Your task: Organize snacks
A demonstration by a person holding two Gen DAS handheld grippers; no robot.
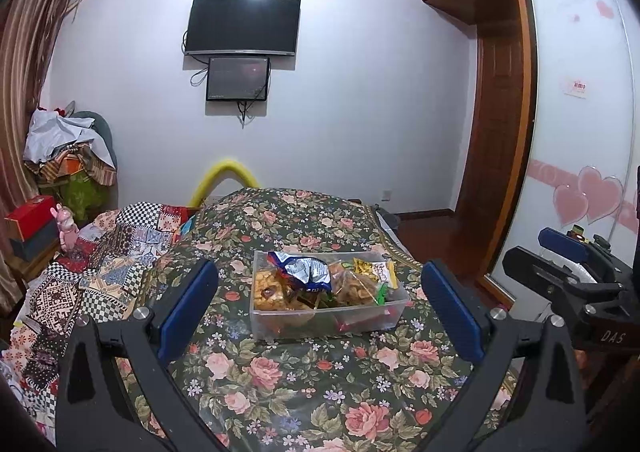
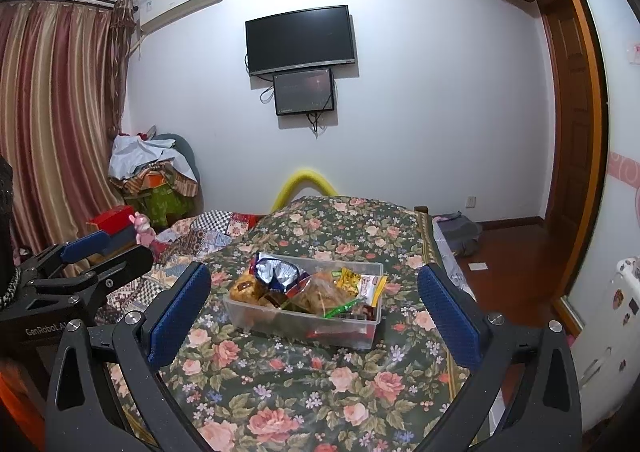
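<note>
A clear plastic bin (image 1: 376, 318) (image 2: 256, 314) sits on the floral bedspread (image 1: 304, 384) (image 2: 288, 384). It holds several snack packets, among them a blue and silver bag (image 1: 304, 270) (image 2: 278, 272), orange snack bags (image 1: 272, 290) (image 2: 320, 294) and a yellow packet (image 1: 366, 266) (image 2: 348, 278). My left gripper (image 1: 320, 308) is open and empty, hovering short of the bin; it also shows at the left of the right wrist view (image 2: 100, 252). My right gripper (image 2: 314, 316) is open and empty, also short of the bin; it shows at the right of the left wrist view (image 1: 560, 252).
A patchwork quilt (image 1: 100, 264) (image 2: 192, 240) lies bunched on the bed's left. A pink toy (image 1: 66, 226) (image 2: 142, 230) and red box (image 1: 28, 218) stand beyond it. A wardrobe (image 1: 580, 132) and wooden floor (image 2: 512, 272) are to the right. A yellow foam tube (image 2: 306, 180) arches behind the bed.
</note>
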